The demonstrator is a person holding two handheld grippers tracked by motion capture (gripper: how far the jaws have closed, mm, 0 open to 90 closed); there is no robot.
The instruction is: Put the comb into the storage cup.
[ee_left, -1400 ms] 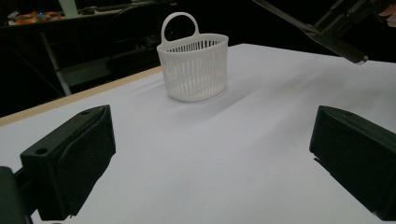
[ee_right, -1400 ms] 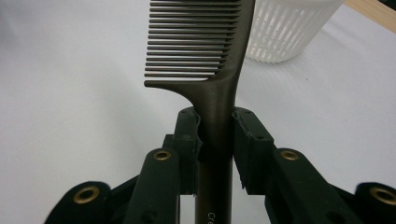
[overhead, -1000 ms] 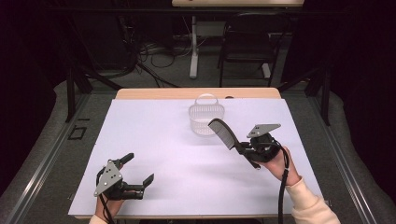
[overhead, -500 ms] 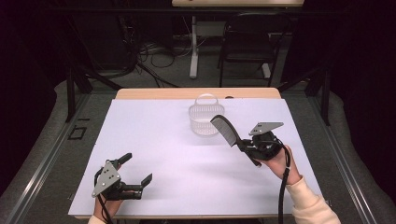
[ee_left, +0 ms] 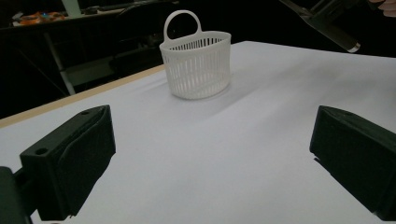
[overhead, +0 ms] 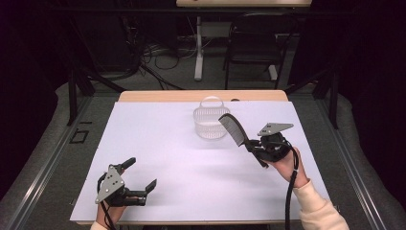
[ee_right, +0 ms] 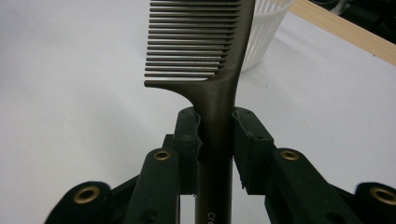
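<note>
Right hand-held gripper (overhead: 252,146) clenches the dark comb (overhead: 233,129) beside the white basket (overhead: 209,123), while the left hand-held gripper (overhead: 141,177) rests released on the worktop (overhead: 158,139).

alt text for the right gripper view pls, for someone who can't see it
Close-up along the right gripper, whose two black jaws are clamped on the handle of a dark comb that points up and away, teeth to the left. Behind it lies a white table surface, with part of a white slatted basket just past the comb.
</note>
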